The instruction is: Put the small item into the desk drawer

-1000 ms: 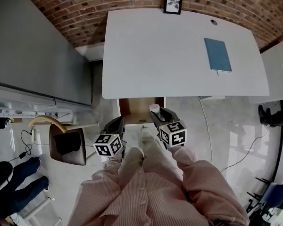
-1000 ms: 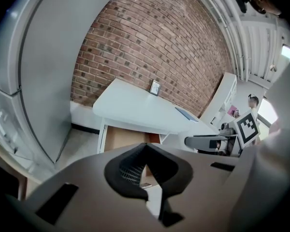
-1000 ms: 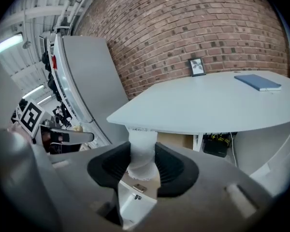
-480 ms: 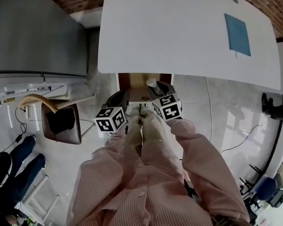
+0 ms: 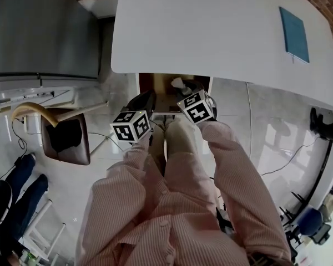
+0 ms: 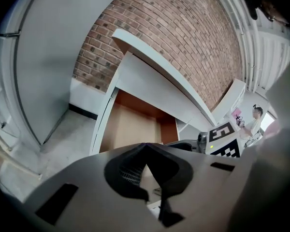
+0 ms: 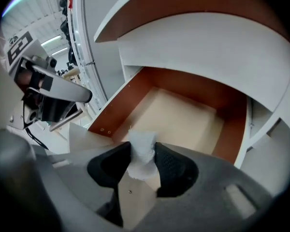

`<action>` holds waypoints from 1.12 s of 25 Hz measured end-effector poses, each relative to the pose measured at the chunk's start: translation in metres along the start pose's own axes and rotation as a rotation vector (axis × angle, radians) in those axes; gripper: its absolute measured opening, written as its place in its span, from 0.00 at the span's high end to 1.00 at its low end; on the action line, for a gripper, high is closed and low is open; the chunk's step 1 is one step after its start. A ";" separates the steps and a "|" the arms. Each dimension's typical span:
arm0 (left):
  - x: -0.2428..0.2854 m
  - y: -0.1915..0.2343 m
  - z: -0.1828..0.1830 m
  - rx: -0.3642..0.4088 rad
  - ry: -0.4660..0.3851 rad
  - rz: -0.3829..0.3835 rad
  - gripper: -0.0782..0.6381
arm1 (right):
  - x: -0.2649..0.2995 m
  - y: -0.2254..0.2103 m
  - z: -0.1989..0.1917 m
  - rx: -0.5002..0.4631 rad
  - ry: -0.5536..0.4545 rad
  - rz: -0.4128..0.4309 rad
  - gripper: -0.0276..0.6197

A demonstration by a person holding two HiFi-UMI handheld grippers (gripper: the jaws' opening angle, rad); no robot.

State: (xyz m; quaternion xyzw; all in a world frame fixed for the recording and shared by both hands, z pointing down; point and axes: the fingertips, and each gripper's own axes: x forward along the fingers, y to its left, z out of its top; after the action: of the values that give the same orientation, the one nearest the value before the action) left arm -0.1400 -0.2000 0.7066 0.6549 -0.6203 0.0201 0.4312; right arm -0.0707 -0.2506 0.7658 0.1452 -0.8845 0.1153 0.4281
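– Right gripper is clamped on the small item, a crumpled white lump pinched between its 2 pads. Where is it now against the drawer?

– Over the open box. 1 second ago the item hung near the drawer's front edge; now it has travelled further in, toward the shadow under the white worktop. In the right gripper view the tan floor lies straight beyond the jaws, with the brown side walls on either side.

– And the left gripper?

– Closed on nothing, tips pressed together. It has come forward too and hangs beside the right one, aimed at the drawer's left front corner.

– So what does that leave?

– By my reading, only the drop. The item is not yet touching the floor of the drawer, so a little lowering and a release should finish the placing. Being light and crumpled, it might cling to a pad.
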 end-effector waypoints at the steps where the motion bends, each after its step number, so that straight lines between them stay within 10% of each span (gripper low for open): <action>1: 0.002 0.001 -0.001 -0.001 0.002 -0.007 0.89 | 0.006 0.001 -0.003 -0.021 0.016 0.009 0.72; 28: 0.028 0.013 -0.009 -0.028 -0.003 -0.029 0.89 | 0.079 -0.005 -0.035 -0.255 0.239 0.077 0.72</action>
State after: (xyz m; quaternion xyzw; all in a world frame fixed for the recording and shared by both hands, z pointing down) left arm -0.1400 -0.2149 0.7354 0.6579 -0.6114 0.0042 0.4397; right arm -0.0904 -0.2560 0.8493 0.0410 -0.8398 0.0348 0.5402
